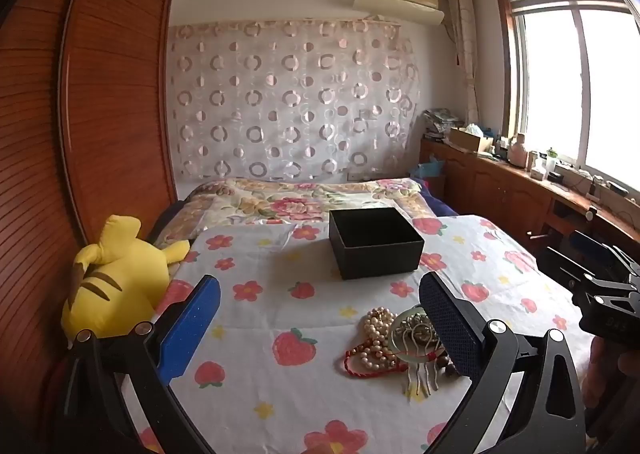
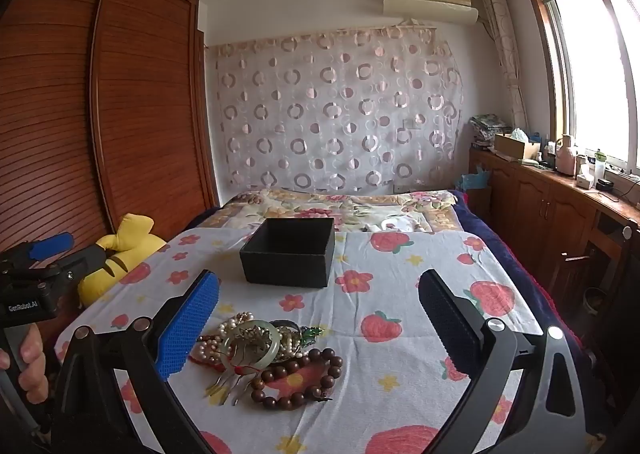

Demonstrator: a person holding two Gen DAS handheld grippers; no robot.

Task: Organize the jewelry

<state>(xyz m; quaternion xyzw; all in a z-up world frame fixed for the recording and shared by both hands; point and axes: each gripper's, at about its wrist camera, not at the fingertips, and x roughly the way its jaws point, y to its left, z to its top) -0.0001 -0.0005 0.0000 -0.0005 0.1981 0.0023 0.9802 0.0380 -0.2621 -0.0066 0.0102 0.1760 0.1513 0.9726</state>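
my left gripper [image 1: 320, 318] is spread as wide as it goes and has hold of nothing. my right gripper [image 2: 320, 314] is just as wide and just as empty. both hang over the bed's white sheet printed with red strawberries and flowers [image 2: 400, 278]. the tangled heap of jewelry [image 2: 264, 350] lies on the sheet near me: a cream pearl necklace [image 1: 376, 338], a pale green jade bangle [image 2: 256, 346], a brown wooden bead bracelet [image 2: 300, 378], a silver hair comb [image 1: 420, 370] and a red cord [image 1: 360, 370]. it sits just beside my left gripper's right finger, and just beside my right gripper's left finger. farther off stands an open black square cardboard box [image 1: 376, 242], well apart from the heap. a yellow plush toy [image 1: 116, 278] lies at the bed's left edge.
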